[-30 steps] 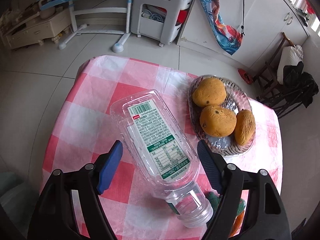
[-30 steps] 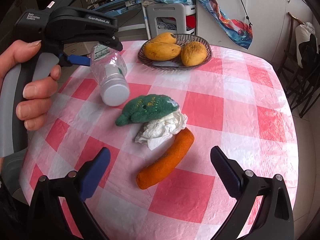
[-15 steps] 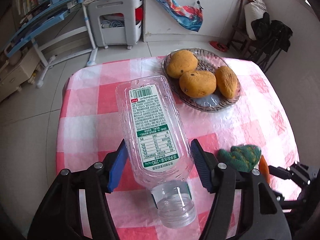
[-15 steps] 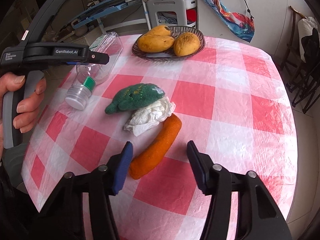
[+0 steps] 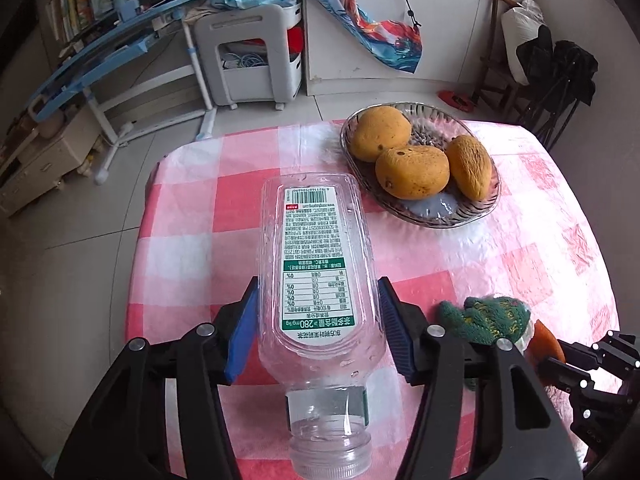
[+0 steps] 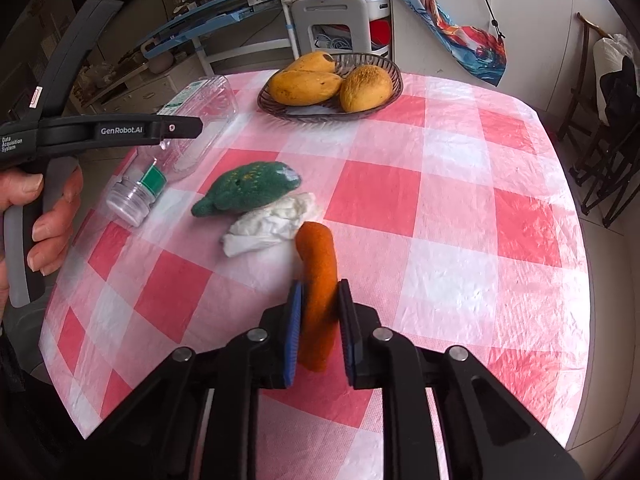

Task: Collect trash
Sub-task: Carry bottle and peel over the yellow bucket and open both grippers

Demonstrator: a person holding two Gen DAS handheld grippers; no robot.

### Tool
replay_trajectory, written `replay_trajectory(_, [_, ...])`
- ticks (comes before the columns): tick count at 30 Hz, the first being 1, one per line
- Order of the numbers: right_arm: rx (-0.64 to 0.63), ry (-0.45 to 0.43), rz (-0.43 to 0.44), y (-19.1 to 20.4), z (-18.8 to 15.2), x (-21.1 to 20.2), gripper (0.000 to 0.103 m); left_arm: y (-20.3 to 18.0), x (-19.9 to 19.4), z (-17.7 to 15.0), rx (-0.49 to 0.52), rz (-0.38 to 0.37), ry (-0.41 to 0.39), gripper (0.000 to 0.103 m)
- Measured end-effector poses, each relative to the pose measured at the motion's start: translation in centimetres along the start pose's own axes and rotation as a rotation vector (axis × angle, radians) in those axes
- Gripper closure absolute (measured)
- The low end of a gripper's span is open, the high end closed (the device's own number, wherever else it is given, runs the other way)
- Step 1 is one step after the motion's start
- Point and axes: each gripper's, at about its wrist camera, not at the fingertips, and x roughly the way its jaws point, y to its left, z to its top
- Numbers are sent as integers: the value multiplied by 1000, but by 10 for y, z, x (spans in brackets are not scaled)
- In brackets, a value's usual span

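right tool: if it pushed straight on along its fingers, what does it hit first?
The right tool is already clamped on the orange felt carrot, its jaws having just closed. Beyond the carrot's far tip, probably the crumpled white tissue, though depth is unclear.

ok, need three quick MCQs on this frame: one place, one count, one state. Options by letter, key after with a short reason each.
1. Where does the crumpled white tissue lie?
A. In the fruit dish
B. Between the green felt piece and the orange felt stick
C. On the floor

2. How many yellow fruits are in the glass dish?
A. Two
B. Three
C. Five

3. What is the right tool doing?
A. Closed on the orange felt stick
B. Wide open over bare cloth
C. Holding the bottle

Key:
1 B: the tissue touches the green felt piece above and the orange felt stick beside it.
2 B: three fruits show in both views.
3 A: its jaws have just been closing and the pads now press the stick; the bottle sits in the left tool.
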Motion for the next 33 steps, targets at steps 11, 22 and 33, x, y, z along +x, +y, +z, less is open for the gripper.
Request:
replay_trajectory(11, [173, -74, 153, -23, -8, -25, 87, 4, -60, -37, -37, -54, -90, 50])
replay_trajectory(22, [45, -119, 351, 56, -69, -81, 87, 20, -143, -130, -85, -79, -153, 50])
replay_trajectory(33, [-272, 135, 346, 164, -178, -70, 58, 20, -192, -247, -167, -114, -140, 50])
